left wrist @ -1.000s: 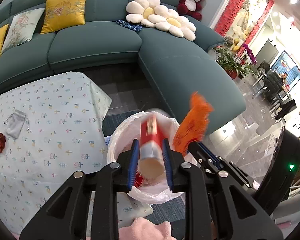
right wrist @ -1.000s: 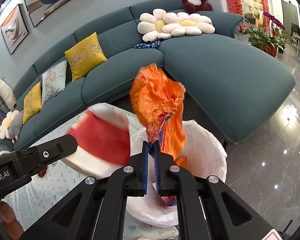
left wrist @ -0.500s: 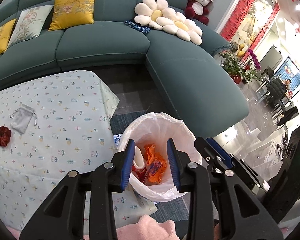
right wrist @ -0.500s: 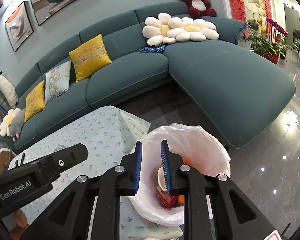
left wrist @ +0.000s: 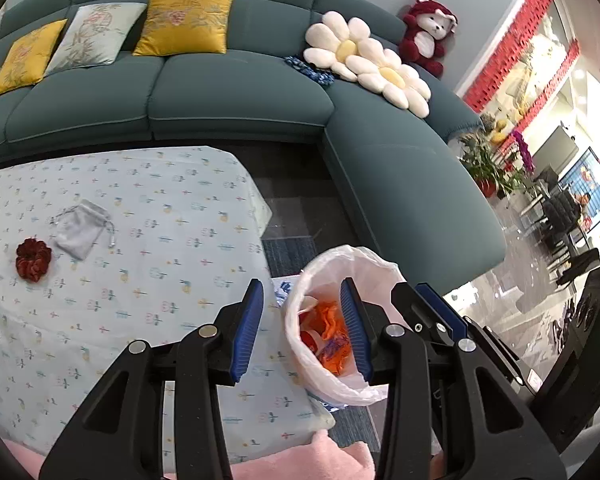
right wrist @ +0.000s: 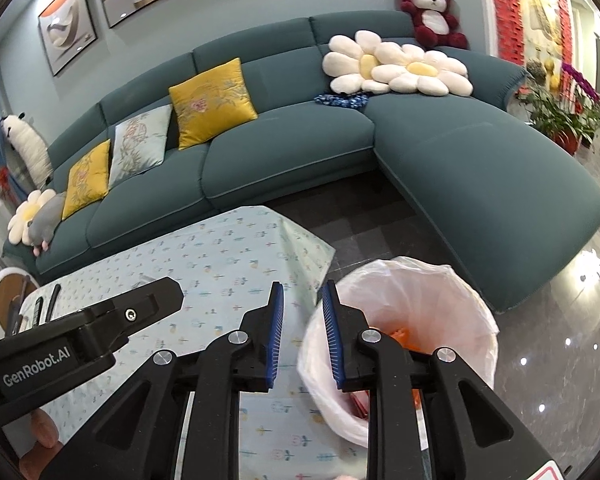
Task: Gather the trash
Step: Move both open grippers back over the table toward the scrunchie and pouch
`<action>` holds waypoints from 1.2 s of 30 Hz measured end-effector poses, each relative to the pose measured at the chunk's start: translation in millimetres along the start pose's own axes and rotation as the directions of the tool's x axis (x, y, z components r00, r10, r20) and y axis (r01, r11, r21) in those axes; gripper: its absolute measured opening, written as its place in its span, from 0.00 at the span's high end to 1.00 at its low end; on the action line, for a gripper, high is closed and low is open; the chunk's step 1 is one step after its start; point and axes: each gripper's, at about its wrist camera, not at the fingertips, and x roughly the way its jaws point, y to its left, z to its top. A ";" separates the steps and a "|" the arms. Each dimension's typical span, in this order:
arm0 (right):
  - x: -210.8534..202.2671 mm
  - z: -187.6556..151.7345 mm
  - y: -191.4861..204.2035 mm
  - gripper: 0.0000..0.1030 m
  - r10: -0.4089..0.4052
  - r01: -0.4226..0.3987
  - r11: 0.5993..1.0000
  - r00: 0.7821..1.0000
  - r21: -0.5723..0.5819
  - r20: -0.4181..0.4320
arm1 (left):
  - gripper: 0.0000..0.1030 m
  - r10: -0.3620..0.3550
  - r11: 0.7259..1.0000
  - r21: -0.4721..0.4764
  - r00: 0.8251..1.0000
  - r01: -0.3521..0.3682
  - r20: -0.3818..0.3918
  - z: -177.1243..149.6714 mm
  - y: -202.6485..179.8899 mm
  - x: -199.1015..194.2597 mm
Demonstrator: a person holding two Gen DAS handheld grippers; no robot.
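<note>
A bin lined with a white bag stands on the floor beside the table; it also shows in the right wrist view. Inside lie an orange wrapper and a red-and-white cup. My left gripper is open and empty, above the table edge and the bin's left rim. My right gripper is open and empty, just left of the bin over the table edge. The right gripper's body shows to the right in the left wrist view.
A table with a light patterned cloth holds a grey drawstring pouch and a dark red scrunchie. A teal corner sofa with cushions curves behind. Glossy floor lies right of the bin. A pink cloth sits at the near edge.
Both grippers opened and dropped the red cup and the orange wrapper into the bin. Both have since drawn back and shifted left toward the table.
</note>
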 end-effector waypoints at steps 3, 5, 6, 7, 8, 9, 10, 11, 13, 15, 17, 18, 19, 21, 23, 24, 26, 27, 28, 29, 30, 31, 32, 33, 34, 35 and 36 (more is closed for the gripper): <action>1.1 1.0 15.9 0.79 0.008 -0.008 1.000 1.000 -0.022 -0.004 | 0.63 0.005 1.000 -0.023 1.000 -0.005 0.007 3.4 15.4 -5.3; 2.8 1.1 25.0 0.79 0.014 -0.014 0.999 1.000 -0.036 -0.009 | 0.63 0.008 0.999 -0.037 1.000 -0.008 0.011 4.6 24.2 -8.1; 3.6 0.7 29.8 0.79 0.016 -0.016 0.999 1.000 -0.043 -0.011 | 0.63 0.010 0.999 -0.047 1.000 -0.009 0.013 5.3 29.8 -9.6; 4.9 0.4 35.0 0.79 0.018 -0.019 0.999 1.000 -0.051 -0.014 | 0.63 0.011 0.998 -0.057 1.000 -0.010 0.014 5.8 35.4 -10.9; 5.6 0.1 39.3 0.79 0.020 -0.021 0.998 1.000 -0.057 -0.017 | 0.63 0.012 0.998 -0.065 1.000 -0.011 0.016 6.1 40.3 -12.2; 7.0 -0.3 45.5 0.79 0.023 -0.024 0.998 1.000 -0.065 -0.021 | 0.63 0.014 0.997 -0.073 1.000 -0.013 0.016 6.2 44.0 -14.3; 8.1 -0.4 49.7 0.79 0.025 -0.026 0.997 0.999 -0.070 -0.023 | 0.63 0.016 0.997 -0.082 1.000 -0.014 0.017 6.5 49.8 -15.7; 9.4 -0.8 54.8 0.79 0.028 -0.030 0.997 0.999 -0.076 -0.026 | 0.63 0.018 0.996 -0.091 1.000 -0.017 0.018 6.6 55.4 -16.6; 11.7 -1.5 65.7 0.79 0.032 -0.035 0.995 0.999 -0.092 -0.033 | 0.61 0.024 0.994 -0.108 0.999 -0.021 0.021 6.7 67.6 -19.0; 14.3 -2.5 75.6 0.79 0.039 -0.043 0.994 0.998 -0.105 -0.042 | 0.60 0.030 0.992 -0.126 0.999 -0.027 0.022 6.2 79.7 -21.4; 17.3 -4.3 87.6 0.79 0.046 -0.052 0.991 0.998 -0.120 -0.051 | 0.59 0.040 0.988 -0.150 0.999 -0.036 0.024 5.2 95.7 -23.8; 19.2 -5.2 94.1 0.79 0.050 -0.057 0.990 0.997 -0.128 -0.055 | 0.57 0.047 0.986 -0.162 0.999 -0.042 0.024 4.9 103.9 -25.0; 20.9 -6.1 98.9 0.79 0.052 -0.059 0.989 0.997 -0.134 -0.058 | 0.55 0.056 0.983 -0.175 0.998 -0.051 0.024 4.6 113.2 -26.1; 25.2 -8.5 110.0 0.75 0.059 -0.068 0.987 0.996 -0.147 -0.068 | 0.53 0.072 0.978 -0.197 0.997 -0.066 0.023 3.0 128.5 -27.9; 29.7 -12.1 123.5 0.73 0.066 -0.077 0.984 0.995 -0.161 -0.076 | 0.53 0.090 0.971 -0.222 0.996 -0.083 0.021 1.2 147.9 -29.8; 32.7 -14.1 131.9 0.73 0.071 -0.084 0.982 0.994 -0.171 -0.082 | 0.53 0.098 0.968 -0.236 0.995 -0.091 0.019 0.3 158.2 -30.6; 37.6 -17.5 144.3 0.73 0.077 -0.094 0.978 0.993 -0.188 -0.093 | 0.53 0.114 0.959 -0.264 0.993 -0.106 0.014 -1.9 177.6 -32.1; 41.4 -20.1 153.0 0.73 0.082 -0.101 0.975 0.991 -0.199 -0.102 | 0.52 0.121 0.954 -0.277 0.993 -0.113 0.011 -3.1 186.5 -32.5; 44.5 -22.7 160.5 0.73 0.086 -0.107 0.973 0.990 -0.207 -0.110 | 0.52 0.131 0.948 -0.292 0.991 -0.124 0.008 -4.9 198.7 -33.3; 47.5 -25.3 167.0 0.73 0.089 -0.112 0.971 0.989 -0.213 -0.116 | 0.52 0.138 0.945 -0.299 0.990 -0.130 0.007 -6.2 206.0 -34.1; 51.6 -28.2 174.7 0.73 0.092 -0.118 0.968 0.988 -0.220 -0.125 | 0.50 0.150 0.940 -0.310 0.989 -0.142 0.004 -8.2 217.0 -34.7; 55.1 -30.2 180.3 0.73 0.095 -0.123 0.967 0.987 -0.224 -0.132 | 0.48 0.158 0.937 -0.317 0.987 -0.149 0.001 -9.6 224.7 -35.0; 59.8 -33.2 187.6 0.73 0.099 -0.131 0.964 0.985 -0.230 -0.143 | 0.47 0.170 0.930 -0.330 0.985 -0.161 -0.003 -11.7 236.1 -35.1; 63.1 -36.0 192.1 0.73 0.101 -0.135 0.963 0.983 -0.234 -0.150 | 0.46 0.181 0.923 -0.342 0.983 -0.173 -0.009 -13.8 247.8 -34.7; 68.5 -39.2 199.4 0.73 0.105 -0.142 0.960 0.981 -0.240 -0.161 | 0.46 0.191 0.917 -0.354 0.982 -0.184 -0.017 -16.2 259.7 -33.7; 74.2 -42.4 206.5 0.73 0.109 -0.150 0.958 0.979 -0.246 -0.173 | 0.45 0.199 0.912 -0.362 0.980 -0.194 -0.024 -18.0 269.7 -32.6; 78.1 -44.0 210.7 0.73 0.111 -0.155 0.955 0.977 -0.251 -0.182 | 0.44 0.209 0.906 -0.369 0.977 -0.205 -0.030 -20.0 279.2 -31.5</action>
